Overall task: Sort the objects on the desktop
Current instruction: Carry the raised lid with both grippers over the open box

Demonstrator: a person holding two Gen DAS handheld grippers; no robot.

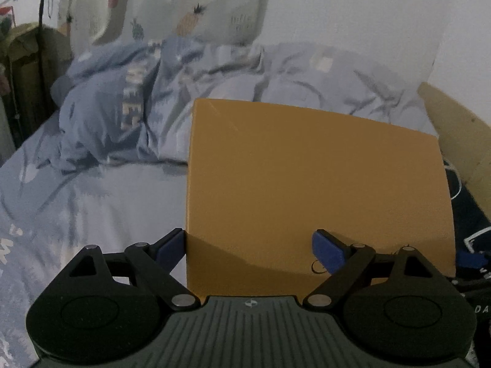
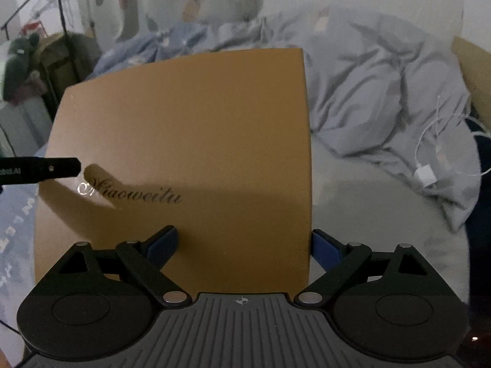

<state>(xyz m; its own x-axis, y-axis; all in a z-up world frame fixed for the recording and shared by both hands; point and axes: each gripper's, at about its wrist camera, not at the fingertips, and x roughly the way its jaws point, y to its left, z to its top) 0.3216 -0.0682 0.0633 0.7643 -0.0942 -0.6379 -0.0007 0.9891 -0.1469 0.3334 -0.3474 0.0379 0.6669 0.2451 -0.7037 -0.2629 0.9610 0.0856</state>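
A flat orange-brown board (image 1: pixel 316 184) with script lettering lies on the bed; it also shows in the right wrist view (image 2: pixel 184 141). My left gripper (image 1: pixel 250 248) is open over the board's near left edge, its left finger off the edge and its right finger over the board. My right gripper (image 2: pixel 244 245) is open over the board's near right edge, its right finger off the edge. The tip of the left gripper (image 2: pixel 61 167) shows over the board's left side in the right wrist view. Neither gripper holds anything.
A crumpled blue-grey duvet (image 1: pixel 153 104) lies behind the board, also in the right wrist view (image 2: pixel 383 92). A white charger and cable (image 2: pixel 426 174) lie on the bed at right. A wooden bed frame (image 1: pixel 460 132) runs along the right. A clothes rack (image 2: pixel 58 30) stands far left.
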